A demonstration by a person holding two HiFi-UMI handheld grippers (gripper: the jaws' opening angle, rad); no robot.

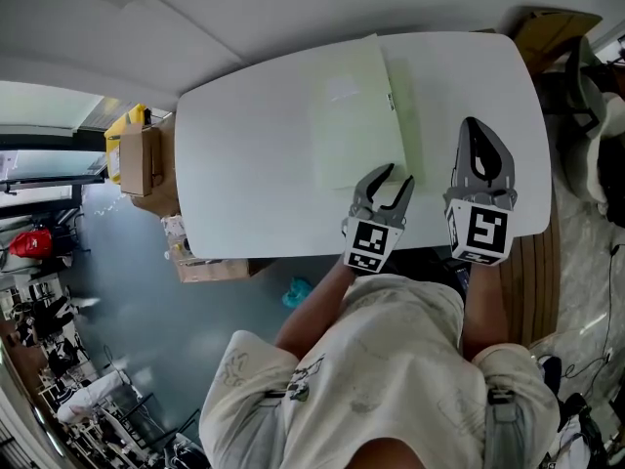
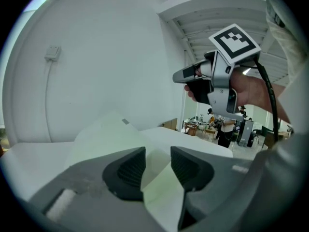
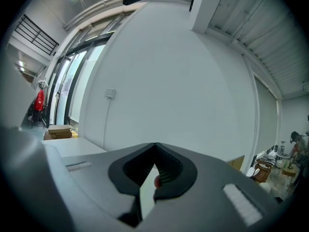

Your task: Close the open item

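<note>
Left fingers (image 2: 126, 170) spread at pale green folder (image 1: 352, 115) corner, right fingers (image 3: 169, 170) pressed together; edge label (image 2: 125, 122) illegible

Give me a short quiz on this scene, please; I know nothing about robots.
1. True or false: the left hand-held gripper has its jaws apart.
2. The folder on the table is: A red, B pale green, C black?
3. Fill in: the jaws of the right hand-held gripper are ___.
Key: 1 true; 2 B; 3 shut.
</note>
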